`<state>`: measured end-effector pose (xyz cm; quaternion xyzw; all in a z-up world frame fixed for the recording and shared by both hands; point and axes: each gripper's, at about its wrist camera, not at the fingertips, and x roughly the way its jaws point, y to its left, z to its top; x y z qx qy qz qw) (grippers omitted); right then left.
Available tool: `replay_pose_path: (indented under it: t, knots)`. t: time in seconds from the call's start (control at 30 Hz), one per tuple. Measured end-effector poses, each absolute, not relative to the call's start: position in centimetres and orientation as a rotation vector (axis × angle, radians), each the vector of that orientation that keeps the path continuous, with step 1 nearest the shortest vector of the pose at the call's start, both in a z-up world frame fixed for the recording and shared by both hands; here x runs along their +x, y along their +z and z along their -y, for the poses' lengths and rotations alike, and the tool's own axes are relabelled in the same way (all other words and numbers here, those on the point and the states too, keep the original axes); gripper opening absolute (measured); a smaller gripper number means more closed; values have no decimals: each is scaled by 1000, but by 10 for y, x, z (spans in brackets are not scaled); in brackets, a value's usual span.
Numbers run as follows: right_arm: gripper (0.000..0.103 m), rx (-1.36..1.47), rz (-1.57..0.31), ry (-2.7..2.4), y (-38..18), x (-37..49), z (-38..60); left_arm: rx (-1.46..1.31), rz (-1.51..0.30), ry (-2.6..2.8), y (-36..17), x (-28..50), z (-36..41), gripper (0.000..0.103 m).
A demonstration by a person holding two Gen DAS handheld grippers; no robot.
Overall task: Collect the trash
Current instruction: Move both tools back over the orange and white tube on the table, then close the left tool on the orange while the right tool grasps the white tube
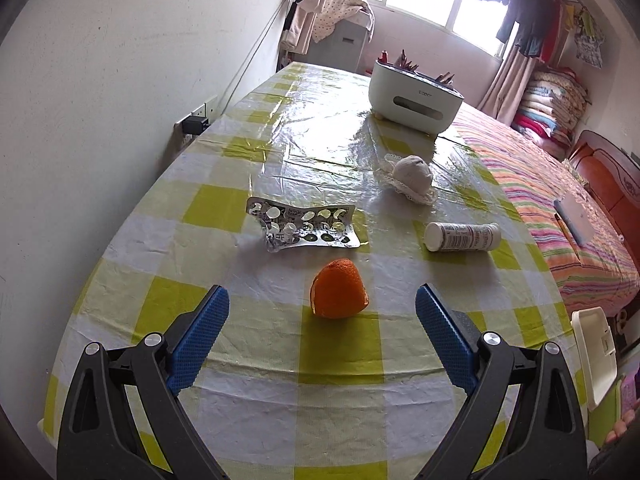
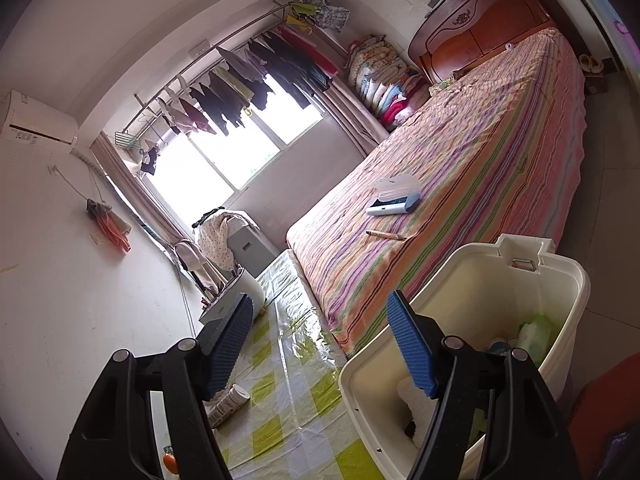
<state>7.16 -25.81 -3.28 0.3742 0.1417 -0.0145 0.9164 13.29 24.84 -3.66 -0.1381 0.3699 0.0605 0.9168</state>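
Note:
A piece of orange peel (image 1: 340, 294) lies on the yellow-checked tablecloth (image 1: 280, 400), just beyond my left gripper (image 1: 322, 294), which is open and empty. Behind the peel are a used foil blister pack (image 1: 306, 228), a white pill bottle (image 1: 462, 237) on its side and a crumpled white wad (image 1: 412, 178). My right gripper (image 2: 320, 300) is open with nothing in it. Its right finger (image 2: 412, 348) hangs over the mouth of a cream bin (image 2: 576, 292), which holds a green-white packet (image 2: 536, 332) and white tissue (image 2: 416, 396). The bottle (image 2: 228, 400) and the peel (image 2: 171, 462) show at lower left.
A white desk organizer (image 1: 414, 94) with pens stands at the table's far end. The wall runs along the table's left side. A bed with a striped sheet (image 2: 460, 168) lies along the right, with a white-blue case (image 2: 394, 200) and a pen on it. The bin (image 1: 596, 356) stands off the table's near right corner.

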Motion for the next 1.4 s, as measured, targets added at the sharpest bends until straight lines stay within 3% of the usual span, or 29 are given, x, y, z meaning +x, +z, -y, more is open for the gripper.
replay_pose_path:
  t: [0.53, 0.8, 0.93, 1.1, 1.2, 1.27, 1.4]
  knots:
    - [67, 690, -344, 98, -28, 94, 210, -266, -815, 157, -58, 158, -243, 92]
    - [67, 522, -447, 327, -7, 160, 143, -262, -838, 157, -64, 170, -239, 89]
    - [67, 376, -489, 527, 0, 194, 95, -245, -857, 123, -65, 179, -234, 66]
    - [67, 57, -488, 740, 3, 217, 39, -253, -871, 97, -67, 186, -233, 57]
    - [67, -142, -544, 839, -5, 230, 10, -258, -872, 88, -67, 188, -234, 46]
    - [67, -218, -614, 892, -16, 241, -5, -250, -873, 84, -68, 189, -233, 37]
    - [67, -288, -707, 943, -32, 259, -21, -247, -873, 62, -68, 188, -232, 32]
